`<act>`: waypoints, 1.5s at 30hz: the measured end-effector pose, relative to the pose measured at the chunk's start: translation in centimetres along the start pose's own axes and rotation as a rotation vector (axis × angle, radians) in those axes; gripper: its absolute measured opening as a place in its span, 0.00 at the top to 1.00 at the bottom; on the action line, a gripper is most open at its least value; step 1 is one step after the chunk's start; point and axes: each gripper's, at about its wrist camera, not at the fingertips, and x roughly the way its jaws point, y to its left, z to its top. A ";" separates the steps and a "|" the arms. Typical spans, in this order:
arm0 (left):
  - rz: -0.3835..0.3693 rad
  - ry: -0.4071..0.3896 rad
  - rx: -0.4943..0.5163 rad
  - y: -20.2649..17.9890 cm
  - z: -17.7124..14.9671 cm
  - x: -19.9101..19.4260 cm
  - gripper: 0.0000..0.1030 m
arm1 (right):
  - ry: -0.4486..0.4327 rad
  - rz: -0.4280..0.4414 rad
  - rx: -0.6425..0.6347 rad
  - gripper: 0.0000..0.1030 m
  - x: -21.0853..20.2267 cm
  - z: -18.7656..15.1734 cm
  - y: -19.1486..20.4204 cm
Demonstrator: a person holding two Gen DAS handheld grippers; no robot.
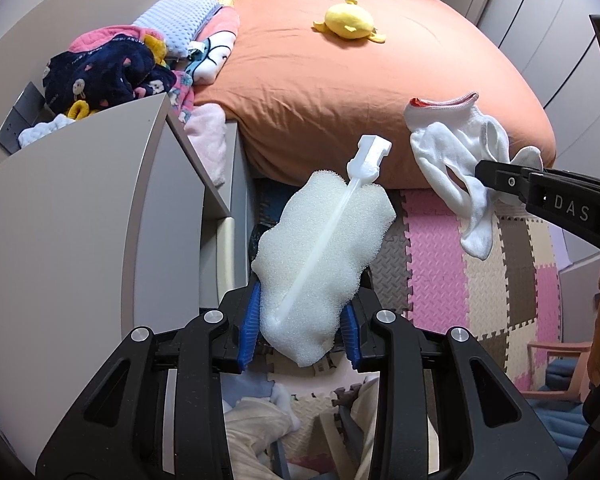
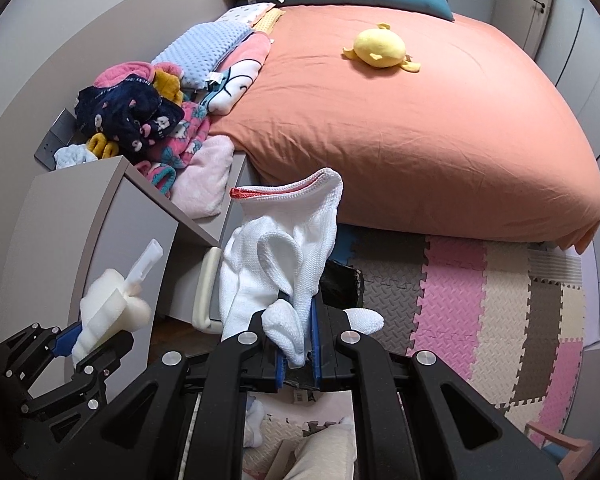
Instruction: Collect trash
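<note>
White capital letters reading "DAS" stood on the black finger of the right gripper (image 1: 500,178) in the left wrist view, while lettering on the navy fleece garment (image 1: 108,72) was too small to read.

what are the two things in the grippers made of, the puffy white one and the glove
Sponge brush in the left gripper: looks like open-cell foam, matte with a porous pitted surface, on a translucent plastic stem. Glove in the right gripper: seems knitted fabric, likely cotton, with visible ribbed stitches and a red-edged cuff.

Sponge brush (image 1: 320,256) between fingers (image 1: 249,320)
</note>
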 end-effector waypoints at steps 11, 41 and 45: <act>0.015 -0.002 -0.014 0.2 0.0 -0.3 0.55 | 0.010 0.003 -0.007 0.90 0.4 0.2 0.7; 0.072 -0.060 -0.074 2.7 -0.1 -2.3 0.06 | -0.056 0.010 -0.005 0.26 -1.9 1.0 2.7; 0.077 -0.065 -0.070 2.6 -0.1 -2.6 0.06 | -0.055 0.011 -0.006 0.26 -2.0 0.9 2.7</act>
